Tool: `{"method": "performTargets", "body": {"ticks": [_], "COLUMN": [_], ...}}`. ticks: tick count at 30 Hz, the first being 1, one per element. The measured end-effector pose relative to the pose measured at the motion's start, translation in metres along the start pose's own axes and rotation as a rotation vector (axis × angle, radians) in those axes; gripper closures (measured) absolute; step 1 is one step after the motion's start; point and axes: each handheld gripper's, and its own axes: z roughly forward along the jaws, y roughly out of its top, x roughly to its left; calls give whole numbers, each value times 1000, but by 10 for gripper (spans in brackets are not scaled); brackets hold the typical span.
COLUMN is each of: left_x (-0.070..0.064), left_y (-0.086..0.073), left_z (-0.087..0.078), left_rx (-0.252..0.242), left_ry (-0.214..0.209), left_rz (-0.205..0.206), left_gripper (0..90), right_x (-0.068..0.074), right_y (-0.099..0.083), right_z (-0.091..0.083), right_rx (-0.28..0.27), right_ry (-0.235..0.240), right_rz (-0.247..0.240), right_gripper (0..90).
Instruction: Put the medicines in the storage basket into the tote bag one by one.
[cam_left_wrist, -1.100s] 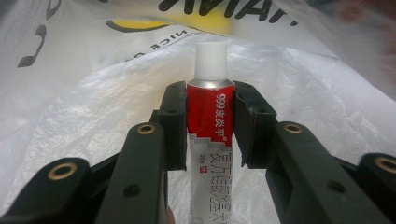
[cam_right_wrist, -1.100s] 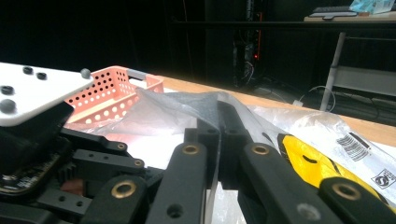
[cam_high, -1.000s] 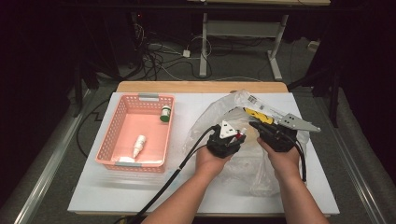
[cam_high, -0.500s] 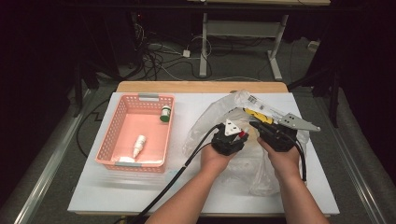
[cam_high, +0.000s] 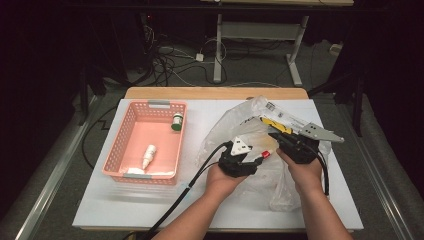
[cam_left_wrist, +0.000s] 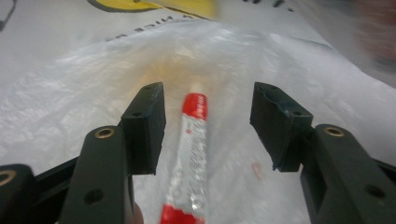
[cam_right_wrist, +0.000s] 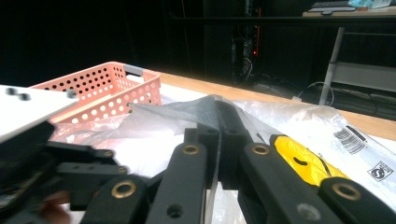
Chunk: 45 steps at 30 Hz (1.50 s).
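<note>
A crumpled clear plastic bag (cam_high: 231, 126) with a yellow print lies on the white table top (cam_high: 150, 210). My right gripper (cam_high: 276, 135) is shut on a fold of the bag's film (cam_right_wrist: 215, 108), holding that edge raised. My left gripper (cam_high: 260, 154) is open over the bag. A red-and-white tube (cam_left_wrist: 192, 154) lies lengthwise between its fingers (cam_left_wrist: 148, 121), touching neither; the tube's red tip (cam_high: 266, 154) pokes out past the gripper. The white bag film (cam_left_wrist: 84, 93) spreads beneath the tube.
A pink perforated basket (cam_high: 150, 104) stands at the left, holding a green-capped bottle (cam_high: 176, 121), a small white bottle (cam_high: 149, 156) and another white item (cam_high: 134, 171). A wooden strip (cam_high: 215, 93) edges the far side. Cables trail over the near edge.
My left gripper has drawn back a little toward the person, and the tube's red tip now shows at its jaws. The right gripper has held still on the bag.
</note>
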Motion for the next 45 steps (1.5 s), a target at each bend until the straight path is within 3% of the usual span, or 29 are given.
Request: {"method": "performTargets", "body": {"ticks": [3, 9, 14, 22, 29, 36, 45], "left_x": [-3, -5, -6, -11, -11, -14, -16], "left_y": [-5, -17, -28, -43, -50, -53, -40], "left_z": [-11, -27, -37, -56, -71, -89, -120], "left_rx": [-8, -8, 19, 30, 48, 17, -5], "left_ry": [-37, -53, -73, -66, -61, -63, -35], "left_rz": [5, -5, -7, 10, -5, -7, 28], "left_gripper": [396, 289, 207, 118, 10, 0, 0], "right_x": [0, 2, 4, 6, 7, 9, 9], "right_y": [0, -2, -2, -4, -4, -4, -4], "right_z": [-1, -1, -2, -1, -1, -1, -3], "right_rx": [1, 9, 13, 21, 25, 24, 22], "right_ry": [-1, -2, 0, -1, -3, -4, -1], "right_rz": [-3, -9, -13, -23, -29, -33, -34], "right_gripper": [900, 900, 900, 900, 900, 900, 900]}}
